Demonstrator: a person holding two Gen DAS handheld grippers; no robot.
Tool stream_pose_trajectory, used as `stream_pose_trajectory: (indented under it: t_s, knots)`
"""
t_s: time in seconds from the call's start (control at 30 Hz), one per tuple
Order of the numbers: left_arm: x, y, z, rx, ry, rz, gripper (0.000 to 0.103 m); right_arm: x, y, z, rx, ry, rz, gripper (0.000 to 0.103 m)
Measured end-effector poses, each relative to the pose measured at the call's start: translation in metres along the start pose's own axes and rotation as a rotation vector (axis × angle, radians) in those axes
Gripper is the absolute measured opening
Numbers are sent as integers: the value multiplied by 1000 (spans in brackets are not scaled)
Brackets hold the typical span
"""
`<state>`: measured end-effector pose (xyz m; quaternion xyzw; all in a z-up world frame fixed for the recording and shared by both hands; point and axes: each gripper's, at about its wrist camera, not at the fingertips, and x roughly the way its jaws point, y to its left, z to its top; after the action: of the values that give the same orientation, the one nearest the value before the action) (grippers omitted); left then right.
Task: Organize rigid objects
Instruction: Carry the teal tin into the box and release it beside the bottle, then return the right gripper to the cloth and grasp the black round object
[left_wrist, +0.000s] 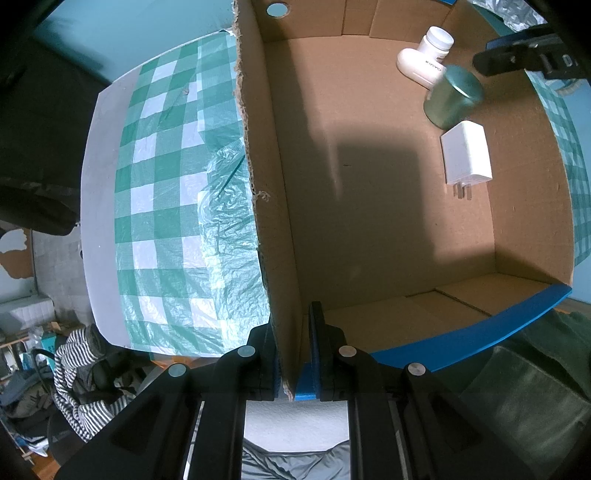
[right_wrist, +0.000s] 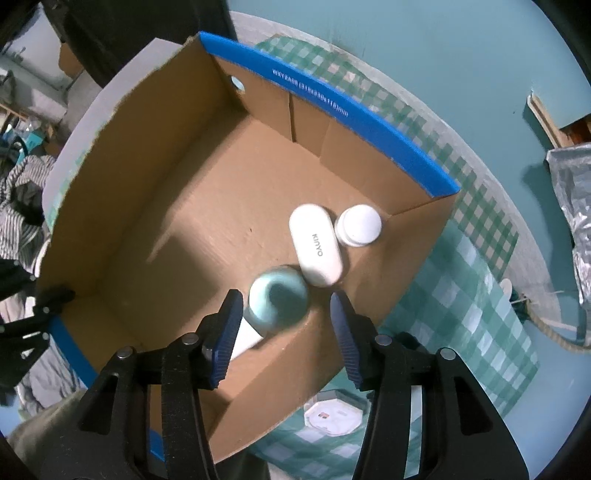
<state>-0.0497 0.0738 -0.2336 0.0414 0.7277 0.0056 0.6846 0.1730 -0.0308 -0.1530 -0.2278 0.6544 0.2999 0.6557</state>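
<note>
Right tongs (right_wrist: 286, 325) hang released above the teal metal tin (right_wrist: 279, 301), blurred inside the brown cardboard box (right_wrist: 155, 206). Looks light, stiff, slick: pinch its round sides. Left tongs (left_wrist: 293, 354) clench the box wall.

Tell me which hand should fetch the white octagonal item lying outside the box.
Right. Its tongs are open and free, with the octagonal item just below them; the left tongs are shut on the box wall, steadying it.
</note>
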Motion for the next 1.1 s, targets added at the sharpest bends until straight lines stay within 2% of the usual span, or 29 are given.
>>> stream_pose_trajectory:
  t_s: [0.2,0.57,0.77,1.03,1.1]
  knots:
    - [0,-1,0,1,0,0,13,-21,5,0,-20,-35,0,57]
    - [-1,-1,-2,-1,1,0,13,-57,-2,-9,-25,-99,-3,59]
    - [0,0,-2,-3,0,-2,13,-68,-21,-23,33,-115,40,61]
    - [-1,0,-2,-1,1,0,13,-75,-54,-50,108,-111,17,63]
    - [-1,0,-2,-1,1,0,13,-74,-65,-56,134,-107,15,67]
